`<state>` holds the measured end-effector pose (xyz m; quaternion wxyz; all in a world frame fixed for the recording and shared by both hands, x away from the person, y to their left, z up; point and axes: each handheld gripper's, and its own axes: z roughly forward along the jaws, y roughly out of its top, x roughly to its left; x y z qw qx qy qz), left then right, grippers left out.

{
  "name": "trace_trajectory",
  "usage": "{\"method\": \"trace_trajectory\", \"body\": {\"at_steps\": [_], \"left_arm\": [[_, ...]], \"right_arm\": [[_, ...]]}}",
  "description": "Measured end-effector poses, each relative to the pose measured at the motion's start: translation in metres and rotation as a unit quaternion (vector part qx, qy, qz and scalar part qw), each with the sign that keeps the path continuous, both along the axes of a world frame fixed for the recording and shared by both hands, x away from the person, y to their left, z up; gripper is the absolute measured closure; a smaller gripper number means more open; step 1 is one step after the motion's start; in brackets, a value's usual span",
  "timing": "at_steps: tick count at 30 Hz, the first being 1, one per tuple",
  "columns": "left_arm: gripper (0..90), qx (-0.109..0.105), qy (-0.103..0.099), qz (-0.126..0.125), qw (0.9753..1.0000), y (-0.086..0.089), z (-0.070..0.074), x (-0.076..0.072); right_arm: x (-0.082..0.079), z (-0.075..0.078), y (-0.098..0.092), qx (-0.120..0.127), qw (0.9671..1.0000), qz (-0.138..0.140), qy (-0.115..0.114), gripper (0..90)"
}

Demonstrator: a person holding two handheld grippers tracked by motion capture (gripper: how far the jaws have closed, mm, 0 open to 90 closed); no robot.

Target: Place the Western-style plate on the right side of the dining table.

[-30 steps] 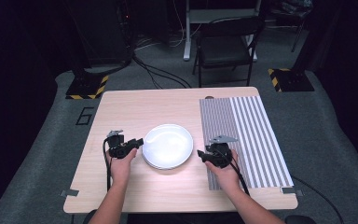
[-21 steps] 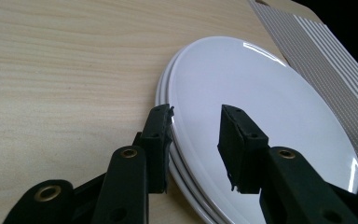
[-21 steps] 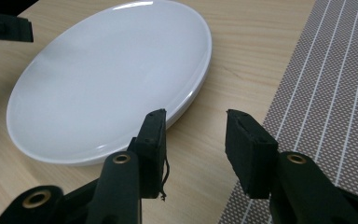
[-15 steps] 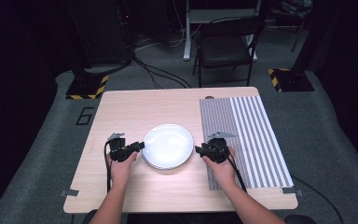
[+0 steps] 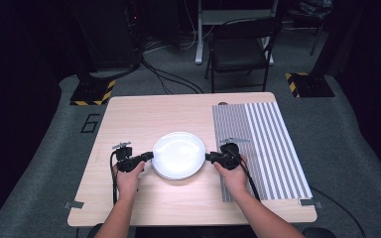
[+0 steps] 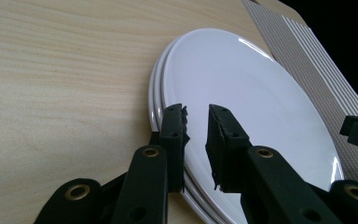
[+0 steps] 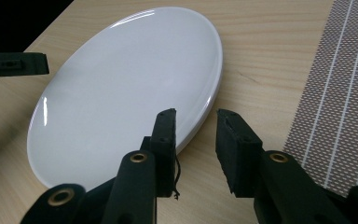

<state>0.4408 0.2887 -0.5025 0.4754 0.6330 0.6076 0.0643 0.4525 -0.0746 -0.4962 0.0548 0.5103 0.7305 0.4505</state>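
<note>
On the desk (image 5: 144, 114), left gripper (image 6: 196, 122) and right gripper (image 7: 196, 125) flank the stacked white plates (image 5: 178, 154), jaws parted, gripping nothing.

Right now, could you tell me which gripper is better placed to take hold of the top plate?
Probably the left. The left gripper already has its open jaws astride the rim of the top plate of the stack. The right gripper is open too, but one jaw is over the plate and the other over bare table.

A: What sort of place is this?
B: Probably a lab or recording studio: dark room, grey carpet (image 5: 39, 163), hazard-striped stand bases (image 5: 93, 92), floor cables (image 5: 171, 79), a folding chair (image 5: 239, 47), one bare wooden table (image 5: 144, 111).
</note>
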Motion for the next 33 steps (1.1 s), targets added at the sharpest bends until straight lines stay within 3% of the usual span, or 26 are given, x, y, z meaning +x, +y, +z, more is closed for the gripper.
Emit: {"method": "trace_trajectory", "body": {"at_steps": [8,15,26,31,33], "left_arm": [[76.9,-0.002,0.007,0.007,0.9999,-0.001,-0.003,0.003],[76.6,-0.018,0.024,0.012,0.9995,0.000,-0.006,0.004],[76.9,-0.031,0.029,0.012,0.9990,0.002,-0.008,0.005],[77.2,-0.067,0.035,0.017,0.9970,0.005,-0.012,0.005],[77.0,-0.055,0.031,0.014,0.9979,0.004,-0.011,0.004]], "right_arm": [[0.006,-0.005,0.001,0.015,0.9998,-0.005,0.014,69.2],[0.011,-0.008,0.002,0.029,0.9991,-0.011,0.027,67.3],[0.015,-0.014,0.005,0.045,0.9975,-0.018,0.052,65.2],[0.016,-0.017,0.008,0.051,0.9967,-0.015,0.061,65.4],[0.016,-0.017,0.008,0.054,0.9964,-0.014,0.064,65.5]]}}
